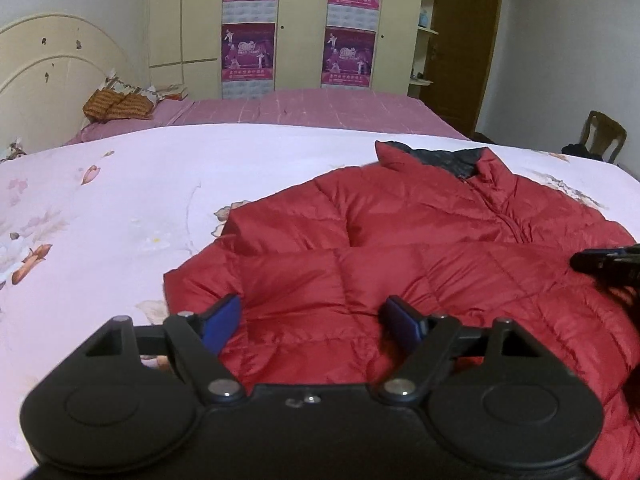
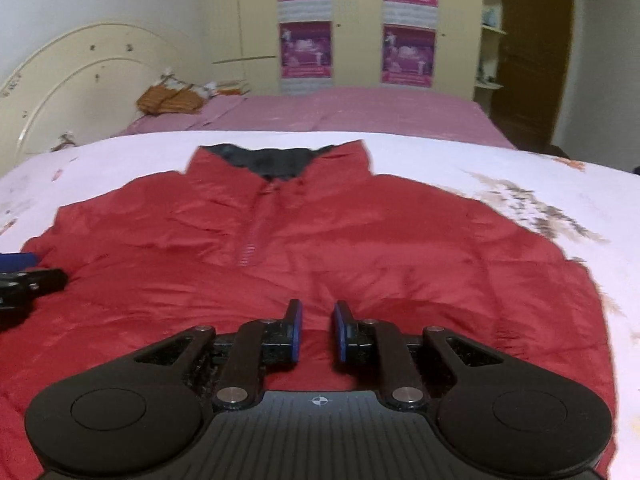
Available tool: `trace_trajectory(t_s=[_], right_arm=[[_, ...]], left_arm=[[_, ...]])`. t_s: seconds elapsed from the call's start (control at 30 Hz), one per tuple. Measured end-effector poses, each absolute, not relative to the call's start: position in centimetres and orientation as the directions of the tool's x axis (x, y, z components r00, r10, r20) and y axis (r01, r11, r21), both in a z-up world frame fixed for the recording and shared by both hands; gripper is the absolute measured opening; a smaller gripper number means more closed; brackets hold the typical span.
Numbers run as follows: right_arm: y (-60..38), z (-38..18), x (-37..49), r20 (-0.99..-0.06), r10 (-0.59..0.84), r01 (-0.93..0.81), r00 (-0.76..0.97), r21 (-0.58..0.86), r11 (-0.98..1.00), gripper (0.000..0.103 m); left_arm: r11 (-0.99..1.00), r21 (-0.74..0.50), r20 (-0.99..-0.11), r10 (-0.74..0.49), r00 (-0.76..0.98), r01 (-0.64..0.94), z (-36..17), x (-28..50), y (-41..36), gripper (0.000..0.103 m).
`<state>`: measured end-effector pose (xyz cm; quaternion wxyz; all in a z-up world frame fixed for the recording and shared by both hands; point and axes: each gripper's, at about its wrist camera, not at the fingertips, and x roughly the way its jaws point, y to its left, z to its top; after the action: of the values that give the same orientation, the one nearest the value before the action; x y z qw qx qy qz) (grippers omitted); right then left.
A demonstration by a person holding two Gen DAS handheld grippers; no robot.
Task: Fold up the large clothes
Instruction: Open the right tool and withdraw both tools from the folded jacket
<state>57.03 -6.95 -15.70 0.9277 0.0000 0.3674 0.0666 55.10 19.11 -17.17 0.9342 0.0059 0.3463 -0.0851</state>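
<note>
Red quilted jacket laid flat on the bed, both claws hovering over its near hem with nothing gripped.

Jacket lies front up on the pale floral bed cover, collar at the far side showing dark lining, zip closed down the centre; one sleeve is folded across the body. Left claw sits over the jacket's near left part, blue pads spread wide apart, empty. Right claw sits over the near centre hem, pads parted by a narrow gap, red fabric visible between them but not clamped. Contact with the cloth cannot be determined. Far background: pink bed sheet, cream headboard, wardrobe with purple posters.
</note>
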Motion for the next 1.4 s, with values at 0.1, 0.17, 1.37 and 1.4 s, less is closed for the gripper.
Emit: trace_trajectory(t_s=[0.1,0.17,1.37,1.4], right_arm=[[-7.6,-14.4,56.3,-0.681,0.097,-0.09,0.726,0.047,0.995,0.015],[-7.9,-12.9,54.9,-0.66,0.092,-0.085,0.746,0.043,0.995,0.015],[-26.7,-10.5,24.6,-0.715,0.188,0.132,0.673,0.366,0.921,0.061],[-27.2,-10.7,23.5,-0.716,0.21,0.136,0.665,0.393,0.91,0.061]], left_arm=[[0.987,-0.041,-0.641,-0.144,0.754,0.154,-16.0,54.3,19.1,0.078],[0.986,-0.046,-0.619,-0.154,0.77,0.16,-14.7,52.9,19.1,0.079],[0.955,-0.289,-0.722,-0.176,0.67,-0.06,-15.1,24.7,23.5,0.08],[0.947,-0.312,-0.72,-0.182,0.67,-0.078,-15.2,24.0,23.7,0.08]])
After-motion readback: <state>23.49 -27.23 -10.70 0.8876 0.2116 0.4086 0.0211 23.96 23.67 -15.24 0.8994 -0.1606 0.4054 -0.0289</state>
